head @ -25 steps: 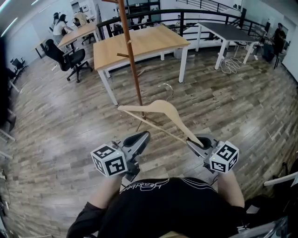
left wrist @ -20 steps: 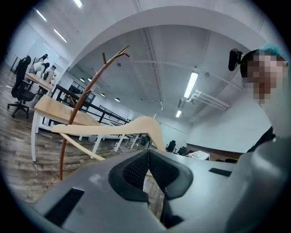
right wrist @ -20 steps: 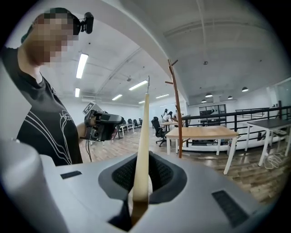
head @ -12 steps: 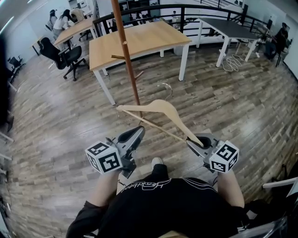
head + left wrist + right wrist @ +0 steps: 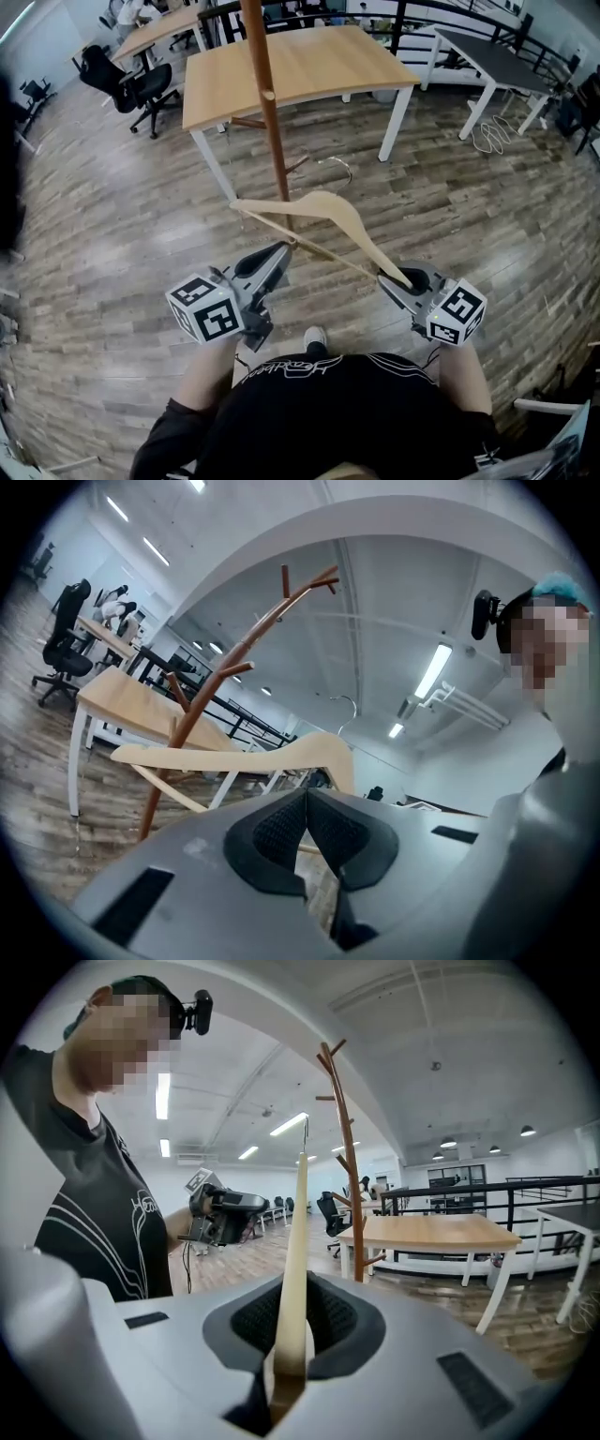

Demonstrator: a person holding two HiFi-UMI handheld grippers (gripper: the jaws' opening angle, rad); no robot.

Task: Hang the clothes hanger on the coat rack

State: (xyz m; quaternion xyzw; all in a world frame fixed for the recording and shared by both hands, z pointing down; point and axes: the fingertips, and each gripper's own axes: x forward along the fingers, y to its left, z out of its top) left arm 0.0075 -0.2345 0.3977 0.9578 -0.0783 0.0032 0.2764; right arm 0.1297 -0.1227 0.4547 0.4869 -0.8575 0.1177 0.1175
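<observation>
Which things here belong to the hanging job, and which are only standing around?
Job: hanger, clamped in the right gripper; coat rack; left gripper, shut.
Standing around: wooden table; office chair; dark table; cable on the floor.

Loc: open-plan office / lab space.
Wood-top desks w/ white legs, black swivel chair, plank floor, black railing, strip lights on high white ceiling.
</observation>
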